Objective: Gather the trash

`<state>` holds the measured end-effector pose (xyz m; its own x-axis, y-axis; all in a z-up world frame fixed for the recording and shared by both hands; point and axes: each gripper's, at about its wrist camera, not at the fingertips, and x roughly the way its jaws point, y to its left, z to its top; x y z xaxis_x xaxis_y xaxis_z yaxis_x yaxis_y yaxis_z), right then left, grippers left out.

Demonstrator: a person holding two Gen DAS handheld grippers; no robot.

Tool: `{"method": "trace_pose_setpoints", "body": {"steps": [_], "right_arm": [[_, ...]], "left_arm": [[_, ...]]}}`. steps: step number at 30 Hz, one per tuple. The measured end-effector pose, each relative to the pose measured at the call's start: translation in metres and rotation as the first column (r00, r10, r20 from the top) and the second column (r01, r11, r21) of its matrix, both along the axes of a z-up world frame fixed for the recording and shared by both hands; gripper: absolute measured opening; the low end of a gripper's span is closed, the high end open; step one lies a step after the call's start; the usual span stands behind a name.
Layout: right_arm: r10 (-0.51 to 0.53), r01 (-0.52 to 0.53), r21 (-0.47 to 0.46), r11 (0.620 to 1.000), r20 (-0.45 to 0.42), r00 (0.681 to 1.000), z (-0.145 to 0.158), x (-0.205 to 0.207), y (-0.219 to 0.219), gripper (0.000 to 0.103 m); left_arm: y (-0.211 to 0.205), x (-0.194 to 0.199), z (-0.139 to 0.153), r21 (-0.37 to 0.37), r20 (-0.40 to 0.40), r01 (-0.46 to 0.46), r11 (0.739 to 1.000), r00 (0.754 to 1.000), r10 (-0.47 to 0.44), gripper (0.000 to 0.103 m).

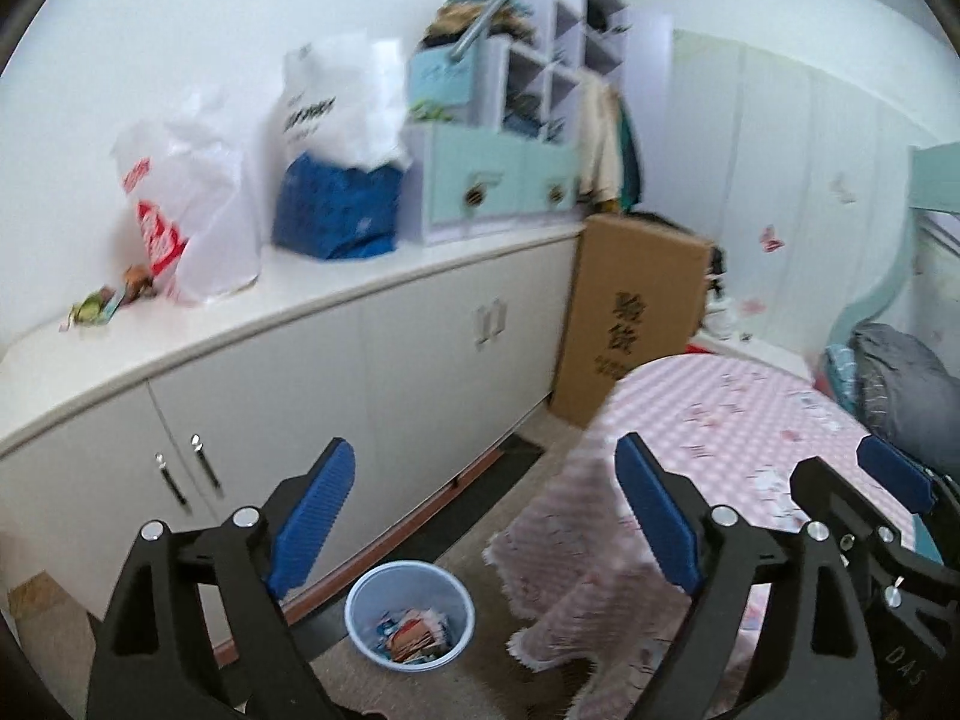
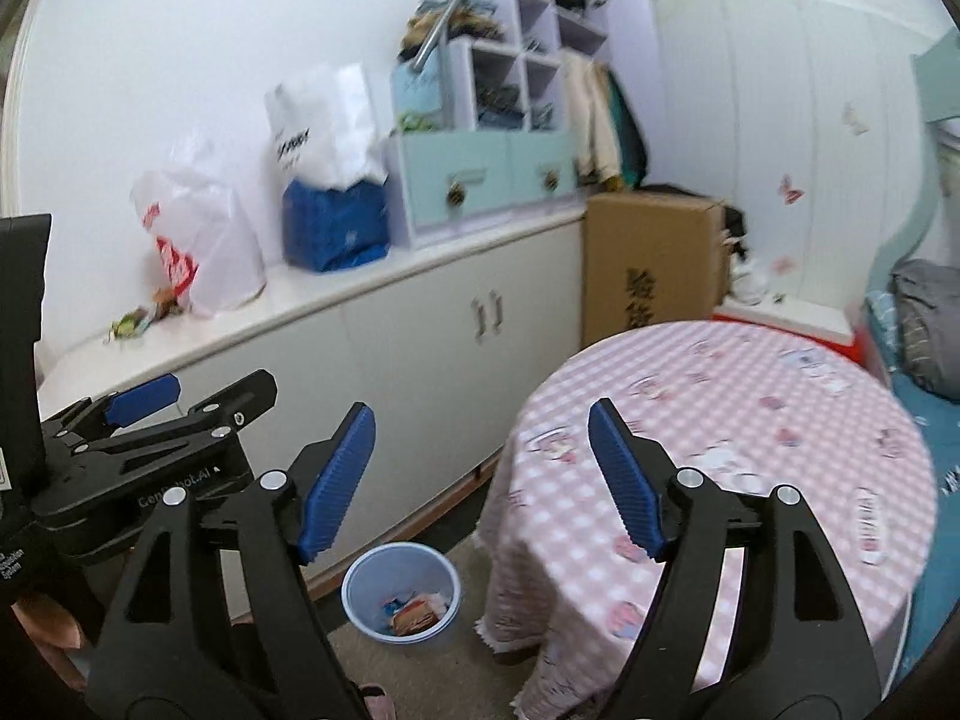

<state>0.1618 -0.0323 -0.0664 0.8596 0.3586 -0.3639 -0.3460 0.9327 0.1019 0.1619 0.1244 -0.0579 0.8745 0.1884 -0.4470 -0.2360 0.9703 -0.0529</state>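
Observation:
A pale blue trash bin [image 1: 410, 585] stands on the floor between the cabinet and the round table, with several wrappers [image 1: 414, 636] inside. The right wrist view shows the same bin [image 2: 401, 576] and its wrappers [image 2: 417, 606]. My left gripper [image 1: 485, 450] is open above it, with nothing between its blue pads. My right gripper [image 2: 481, 414] is also open and empty, and shows at the right edge of the left wrist view as the right gripper [image 1: 840, 459]. The left gripper [image 2: 225, 384] appears at the left. Small colourful wrappers [image 1: 102, 306] lie on the counter's near end, seen again as wrappers [image 2: 138, 318].
A long white cabinet [image 1: 420, 330] runs along the wall, carrying plastic bags [image 1: 192, 204], a blue package [image 1: 336, 210] and a drawer unit [image 1: 498, 180]. A cardboard box [image 1: 630, 312] stands beyond it. The round table [image 2: 720, 396] has a pink checked cloth. A bed [image 2: 924, 312] lies right.

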Motion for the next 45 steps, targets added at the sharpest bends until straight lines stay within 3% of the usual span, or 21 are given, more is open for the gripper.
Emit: {"method": "trace_pose_setpoints", "body": {"steps": [18,28,45], "right_arm": [[-0.173,0.168,0.043,0.985,0.156,0.973,0.054,-0.115,-0.082,0.077],[-0.218,0.211,0.055,0.976,0.213,0.952,0.073,-0.149,-0.097,0.079],[-0.239,0.231,0.060,0.971,0.239,0.941,0.079,-0.170,-0.101,0.081]], "left_arm": [[-0.090,-0.093,0.068,0.078,0.174,0.208,0.975,0.960,-0.218,0.092],[-0.107,-0.122,0.084,0.102,0.223,0.242,0.965,0.940,-0.259,0.093],[-0.110,-0.138,0.092,0.113,0.236,0.245,0.963,0.935,-0.265,0.093]]}}
